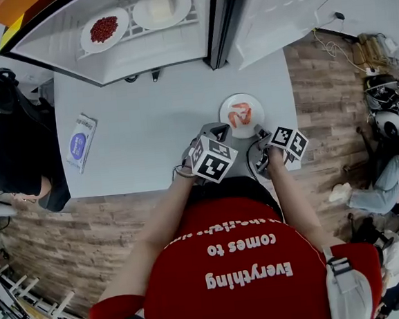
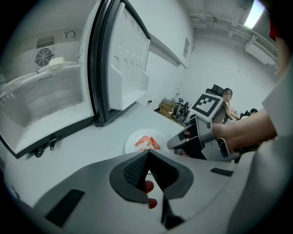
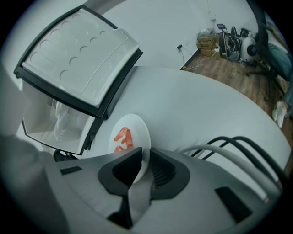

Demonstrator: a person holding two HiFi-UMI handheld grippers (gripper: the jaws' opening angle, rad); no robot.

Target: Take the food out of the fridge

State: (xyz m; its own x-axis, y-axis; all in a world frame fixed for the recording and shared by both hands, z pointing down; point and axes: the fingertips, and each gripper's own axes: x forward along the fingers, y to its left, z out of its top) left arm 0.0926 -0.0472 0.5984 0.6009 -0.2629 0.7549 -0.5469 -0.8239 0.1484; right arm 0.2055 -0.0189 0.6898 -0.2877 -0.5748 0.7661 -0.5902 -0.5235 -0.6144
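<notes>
A white plate (image 1: 227, 106) with orange-red food (image 1: 240, 115) rests on the grey table in front of the open fridge (image 1: 64, 35). My right gripper (image 1: 260, 133) is at the plate's near right edge. In the right gripper view the plate's rim (image 3: 139, 132) runs between the slightly parted jaws of my right gripper (image 3: 144, 157), and the pads do not press on it. My left gripper (image 2: 149, 153) hangs just left of the plate (image 2: 135, 136), shut and empty. On the fridge shelf stand a plate of red beans (image 1: 104, 29) and a plate of pale food (image 1: 161, 10).
The fridge door (image 1: 290, 8) stands open at the back right, close to the plate. A blue and white packet (image 1: 81, 141) lies on the table's left side. A person in black (image 1: 11, 151) sits at the left edge. Wooden floor and cluttered gear lie to the right.
</notes>
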